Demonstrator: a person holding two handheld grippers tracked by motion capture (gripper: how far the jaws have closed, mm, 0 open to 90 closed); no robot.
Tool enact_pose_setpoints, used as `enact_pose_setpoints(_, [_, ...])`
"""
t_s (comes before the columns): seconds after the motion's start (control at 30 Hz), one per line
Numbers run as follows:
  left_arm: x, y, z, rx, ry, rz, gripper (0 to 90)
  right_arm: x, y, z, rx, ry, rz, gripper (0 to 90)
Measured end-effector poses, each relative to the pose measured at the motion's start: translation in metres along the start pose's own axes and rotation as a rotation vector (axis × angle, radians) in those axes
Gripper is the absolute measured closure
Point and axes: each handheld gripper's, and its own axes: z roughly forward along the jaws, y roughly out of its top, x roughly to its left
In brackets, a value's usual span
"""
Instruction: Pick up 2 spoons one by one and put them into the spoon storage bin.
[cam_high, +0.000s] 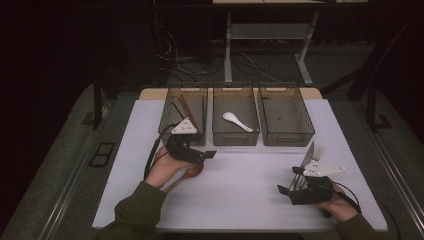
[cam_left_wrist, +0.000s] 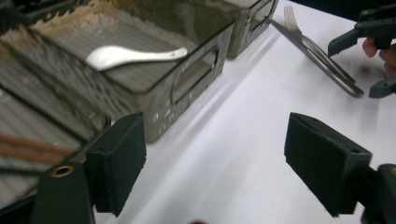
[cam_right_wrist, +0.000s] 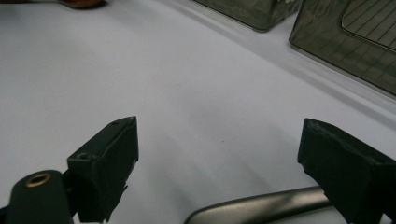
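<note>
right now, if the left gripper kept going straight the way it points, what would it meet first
Probably bare table first. The left gripper, fingers open and empty, aims along the white surface beside the middle bin. Farther on lie the fork and knife near the right gripper, though depth is hard to judge.

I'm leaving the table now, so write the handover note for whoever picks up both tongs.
Left tongs: open, nothing between the jaws, just in front of the left and middle bins.
Right tongs: open, at the handles of the metal cutlery; a metal handle lies by its jaws, not gripped.
Done: brown sticks in the left bin, white spoon in the middle bin.
Left: right bin has nothing in it. The fork and knife lie on the table by the right hand, and a wooden spoon lies under the left hand. These probably still need sorting.
</note>
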Motion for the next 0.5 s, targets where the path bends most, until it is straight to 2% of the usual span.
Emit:
enact_pose_setpoints(0.13, [-0.002, -0.011, -0.006, 0.01, 0.022, -0.008, 15.7, 0.0, 0.0, 0.0, -0.001, -0.002, 0.002, 12.1])
enact_pose_setpoints(0.27, [-0.004, -0.021, -0.011, 0.008, 0.026, -0.016, 14.5, 0.001, 0.0, -0.001, 0.0, -0.001, 0.003, 12.1])
enact_pose_setpoints(0.5, [-0.005, -0.04, -0.023, -0.021, 0.043, -0.038, 14.1, 0.001, 0.0, -0.001, 0.0, -0.002, 0.003, 12.1])
